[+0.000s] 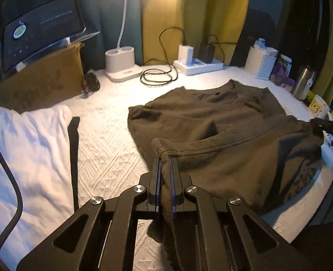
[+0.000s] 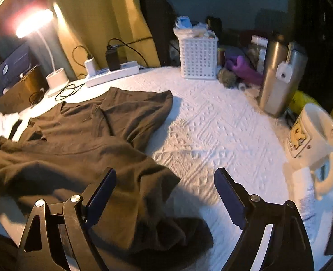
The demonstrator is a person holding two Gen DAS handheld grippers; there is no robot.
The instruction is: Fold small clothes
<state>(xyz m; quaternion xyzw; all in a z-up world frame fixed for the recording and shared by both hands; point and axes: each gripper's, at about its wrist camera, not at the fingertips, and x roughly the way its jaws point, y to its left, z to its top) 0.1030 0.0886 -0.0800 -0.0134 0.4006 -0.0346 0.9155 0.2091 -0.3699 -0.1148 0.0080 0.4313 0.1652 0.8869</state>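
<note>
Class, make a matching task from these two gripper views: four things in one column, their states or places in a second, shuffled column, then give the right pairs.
Things:
1. left gripper
2. right gripper
3. white plastic lattice basket
4. white desk lamp

States or places:
A. lit, at the back of the white quilted surface
B. jaws spread wide, nothing between them
C. shut on the hem of the dark brown T-shirt
D. beside the tall steel flask, holding small items

Pairs: 1-C, 2-B, 3-D, 4-A
</note>
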